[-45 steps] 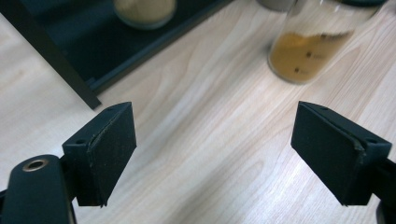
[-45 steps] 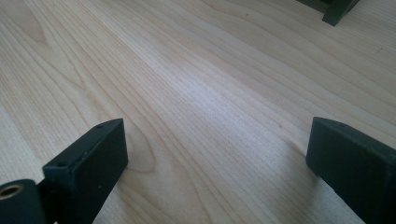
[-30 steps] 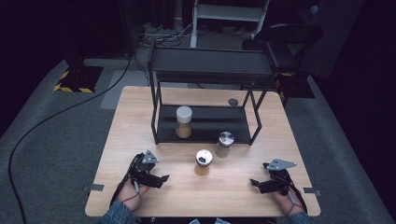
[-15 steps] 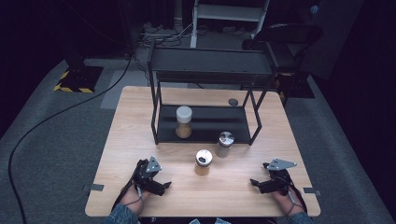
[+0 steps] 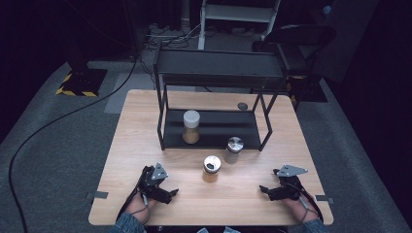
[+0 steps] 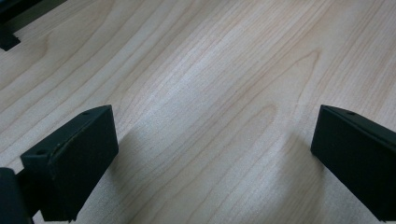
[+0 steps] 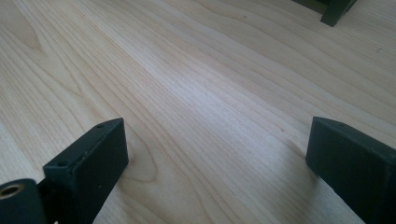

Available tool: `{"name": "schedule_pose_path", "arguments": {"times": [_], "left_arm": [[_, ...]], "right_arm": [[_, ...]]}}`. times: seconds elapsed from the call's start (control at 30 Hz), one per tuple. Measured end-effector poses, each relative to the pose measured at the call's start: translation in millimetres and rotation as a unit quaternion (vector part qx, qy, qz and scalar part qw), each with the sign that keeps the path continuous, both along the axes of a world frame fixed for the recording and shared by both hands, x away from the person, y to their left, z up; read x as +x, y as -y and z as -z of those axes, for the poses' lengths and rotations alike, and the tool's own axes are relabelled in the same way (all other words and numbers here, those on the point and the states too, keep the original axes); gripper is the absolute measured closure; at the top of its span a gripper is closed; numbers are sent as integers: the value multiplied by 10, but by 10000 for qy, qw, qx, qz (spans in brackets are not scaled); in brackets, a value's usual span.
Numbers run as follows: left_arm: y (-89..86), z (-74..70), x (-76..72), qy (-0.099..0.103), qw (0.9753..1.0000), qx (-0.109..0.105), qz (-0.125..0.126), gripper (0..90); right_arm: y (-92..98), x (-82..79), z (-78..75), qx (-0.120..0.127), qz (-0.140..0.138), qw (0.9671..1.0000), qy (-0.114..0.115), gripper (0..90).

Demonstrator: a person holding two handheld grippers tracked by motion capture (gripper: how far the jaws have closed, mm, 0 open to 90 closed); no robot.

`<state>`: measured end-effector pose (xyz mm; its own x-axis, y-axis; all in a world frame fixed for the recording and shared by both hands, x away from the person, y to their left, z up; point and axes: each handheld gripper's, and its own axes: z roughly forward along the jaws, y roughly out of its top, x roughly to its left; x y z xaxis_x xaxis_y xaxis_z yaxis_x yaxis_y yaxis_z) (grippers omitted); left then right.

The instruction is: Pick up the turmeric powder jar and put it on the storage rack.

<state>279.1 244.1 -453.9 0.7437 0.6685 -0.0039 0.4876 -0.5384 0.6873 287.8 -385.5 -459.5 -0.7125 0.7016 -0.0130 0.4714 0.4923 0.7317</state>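
Two hand-held grippers, left hand-held gripper (image 5: 171, 193), right hand-held gripper (image 5: 263, 190), jaws apart, table (image 5: 145, 126)

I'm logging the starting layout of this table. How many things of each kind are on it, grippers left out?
Lidded spice jars: 3 (white-capped jar on the rack's lower shelf, silver-lidded jar, jar with a dark-centred top)
Black metal two-tier rack: 1
Small dark round disc: 1
Total: 5
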Motion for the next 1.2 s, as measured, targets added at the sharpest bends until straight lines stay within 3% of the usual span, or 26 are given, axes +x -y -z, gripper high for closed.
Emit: {"name": "schedule_pose_path", "arguments": {"times": [0.23,0.37,0.47,1.07,1.2], "left_arm": [[2,-1,1,-1,10000,3,-8,6],[2,-1,2,-1,10000,3,-8,6],[2,-1,1,-1,10000,2,-8,6],[1,-2,2,-3,10000,3,-6,6],[-11,0,0,-1,10000,-1,-17,6]], "right_arm": [[5,11,-10,-15,-31,10000,-17,59],[-48,34,-85,-196,-70,9997,-89,58],[-41,47,-137,-112,-133,9997,-151,56],[-106,-34,-720,-7,-380,9991,165,50],[-103,-20,-817,99,-417,9990,118,50]]}}
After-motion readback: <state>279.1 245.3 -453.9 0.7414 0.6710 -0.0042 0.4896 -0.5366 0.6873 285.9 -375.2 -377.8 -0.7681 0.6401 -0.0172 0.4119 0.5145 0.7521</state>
